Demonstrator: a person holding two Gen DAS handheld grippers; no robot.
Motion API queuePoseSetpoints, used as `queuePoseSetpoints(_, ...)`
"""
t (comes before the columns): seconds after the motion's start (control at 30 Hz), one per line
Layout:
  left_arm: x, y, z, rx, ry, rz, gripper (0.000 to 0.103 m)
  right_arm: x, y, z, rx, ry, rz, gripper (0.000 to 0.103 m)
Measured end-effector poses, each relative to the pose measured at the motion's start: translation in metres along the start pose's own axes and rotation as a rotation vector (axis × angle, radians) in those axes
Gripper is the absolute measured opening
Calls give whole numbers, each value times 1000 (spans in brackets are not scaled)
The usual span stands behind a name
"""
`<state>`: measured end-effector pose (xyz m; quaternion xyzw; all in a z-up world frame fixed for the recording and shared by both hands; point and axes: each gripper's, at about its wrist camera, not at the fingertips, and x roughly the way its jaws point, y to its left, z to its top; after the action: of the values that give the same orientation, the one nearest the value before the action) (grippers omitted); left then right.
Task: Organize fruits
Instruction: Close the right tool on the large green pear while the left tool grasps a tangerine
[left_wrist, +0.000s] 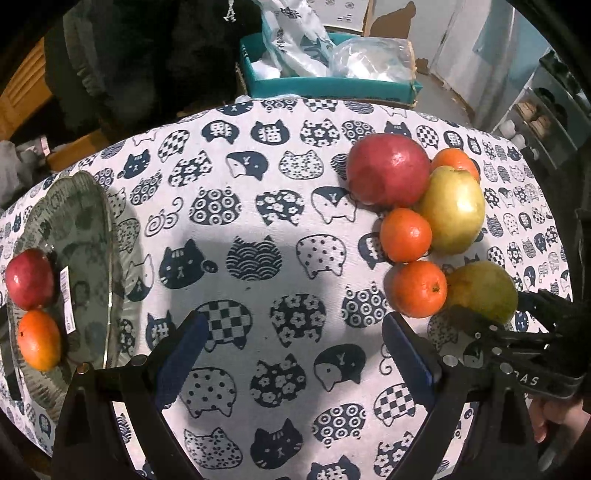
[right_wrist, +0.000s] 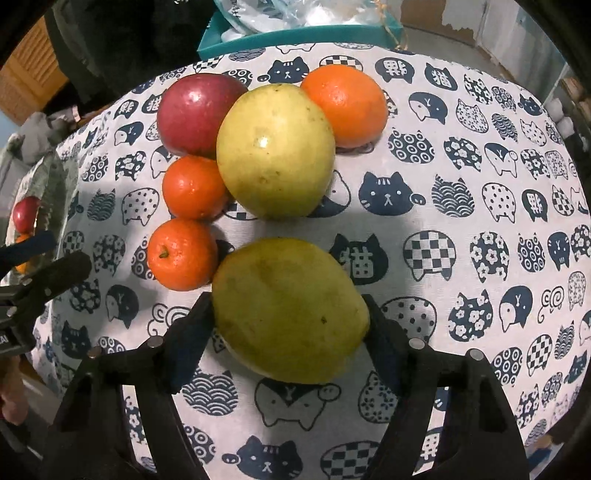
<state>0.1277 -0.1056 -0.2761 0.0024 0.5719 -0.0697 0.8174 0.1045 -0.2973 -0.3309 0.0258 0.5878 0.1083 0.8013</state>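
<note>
Here the right tool (right_wrist: 290, 321) points steeply down at the tabletop (right_wrist: 461, 177), which is covered by a white cloth printed with dark blue cat faces, and its two blue-padded fingers (right_wrist: 192, 332) flank a yellow-green mango (right_wrist: 288, 310); both pads look to be touching the fruit's sides, so the tool is clenched on the mango, which lies on the cloth. At 12 o'clock from the mango, a little apart, sits a yellow apple (right_wrist: 275, 151). Touching that apple at about 10 o'clock is a red apple (right_wrist: 195, 112), and at 2 o'clock a large orange (right_wrist: 345, 107). A small orange (right_wrist: 195, 186) rests against the yellow apple at its 9 o'clock, and another, stem orange (right_wrist: 181, 254), lies at 10 o'clock from the mango, very near it. In the left wrist view the left tool (left_wrist: 291, 352) hangs released over bare cloth, its fingers wide apart with nothing between them. From it the fruit cluster lies at about 1 o'clock, and the right tool shows at 3 o'clock beside the mango. At 9 o'clock, at the tabletop's edge, stands a clear glass plate (left_wrist: 92, 229) with a scalloped rim and a white label; on it rest a red fruit (left_wrist: 29, 278) and, touching it on the near side, an orange fruit (left_wrist: 38, 339). Beyond the tabletop at 12 o'clock is a teal box (left_wrist: 332, 86) holding plastic bags.
</note>
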Motion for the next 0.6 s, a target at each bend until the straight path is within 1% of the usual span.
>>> queuePoseSetpoints(0.17, 1, -12, 4, 28, -6, -7, 96, -2, 5, 0, -34, -20, -39, 76)
queuePoseSetpoints(0.33, 3, -26, 6, 51, -7, -32, 96, -14, -13, 0, 4, -52, -63, 76)
queuePoseSetpoints(0.47, 11, -40, 6, 59, 9, -67, 96, -21, -30, 5, 51, -73, -90, 76)
queuePoseSetpoints(0.6, 22, -55, 7, 71, 25, -86, 96, -27, -47, 7, 93, -87, -115, 76)
